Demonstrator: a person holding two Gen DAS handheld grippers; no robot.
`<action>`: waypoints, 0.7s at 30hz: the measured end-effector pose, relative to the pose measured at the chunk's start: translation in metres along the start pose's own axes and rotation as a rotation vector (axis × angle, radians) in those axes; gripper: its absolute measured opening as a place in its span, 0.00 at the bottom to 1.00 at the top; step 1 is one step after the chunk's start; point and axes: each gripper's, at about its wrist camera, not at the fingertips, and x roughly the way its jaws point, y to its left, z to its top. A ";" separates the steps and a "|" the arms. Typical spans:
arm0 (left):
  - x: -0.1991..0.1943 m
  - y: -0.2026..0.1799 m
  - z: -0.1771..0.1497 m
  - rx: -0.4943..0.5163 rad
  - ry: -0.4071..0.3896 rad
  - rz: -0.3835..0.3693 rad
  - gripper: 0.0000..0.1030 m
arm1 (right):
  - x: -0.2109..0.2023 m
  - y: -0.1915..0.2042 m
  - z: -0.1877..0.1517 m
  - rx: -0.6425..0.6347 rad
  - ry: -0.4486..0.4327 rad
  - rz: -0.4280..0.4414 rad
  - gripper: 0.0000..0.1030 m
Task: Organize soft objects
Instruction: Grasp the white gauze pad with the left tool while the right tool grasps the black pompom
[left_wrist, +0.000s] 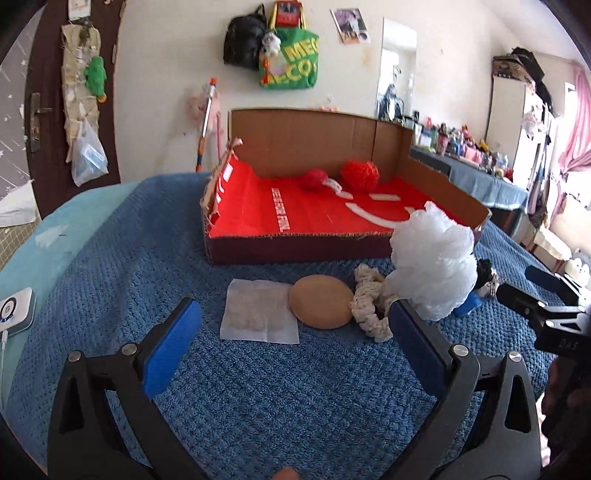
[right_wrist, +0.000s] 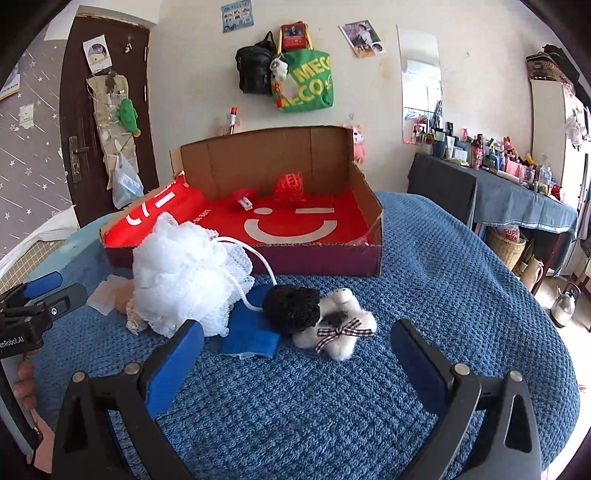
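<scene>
The left tool (left_wrist: 295, 334) hangs low over the blue knitted blanket (left_wrist: 258, 398) with its blue-padded fingers spread wide and nothing between them. Just ahead of it lie a flat white cloth square (left_wrist: 260, 311) and, touching its right edge, a round tan sponge (left_wrist: 320, 301); next to that sits a coil of cream braided rope (left_wrist: 369, 308), partly tucked under a big white mesh bath pouf (left_wrist: 434, 260). The right tool (right_wrist: 297, 341) is likewise spread and empty, hovering above the same blanket. Directly in front of it a small white plush animal (right_wrist: 341, 325) with a checked ribbon bow lies on its side, touching a black fuzzy ball (right_wrist: 291, 304), which rests on the edge of a folded blue cloth (right_wrist: 251, 334). The white pouf (right_wrist: 184, 275) stands just left of these, its white cord looping over the blue cloth. Beyond the row of soft things sits an open cardboard box (right_wrist: 332, 258) lined in red with a white smiley mark, and inside it, toward the back wall, are a red mesh ball (right_wrist: 290, 186) and a smaller red item with a white tag (right_wrist: 243, 195). On the far left of the blanket lies a small white device (left_wrist: 14, 310) with a cable.
</scene>
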 end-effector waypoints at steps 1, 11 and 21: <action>0.003 0.001 0.002 0.006 0.015 -0.001 1.00 | 0.002 0.000 0.002 0.000 0.009 0.004 1.00; 0.027 0.019 0.013 0.050 0.149 -0.005 1.00 | 0.022 -0.005 0.017 -0.029 0.102 0.027 0.99; 0.056 0.024 0.017 0.136 0.260 0.024 0.94 | 0.041 -0.002 0.022 -0.064 0.176 0.044 0.85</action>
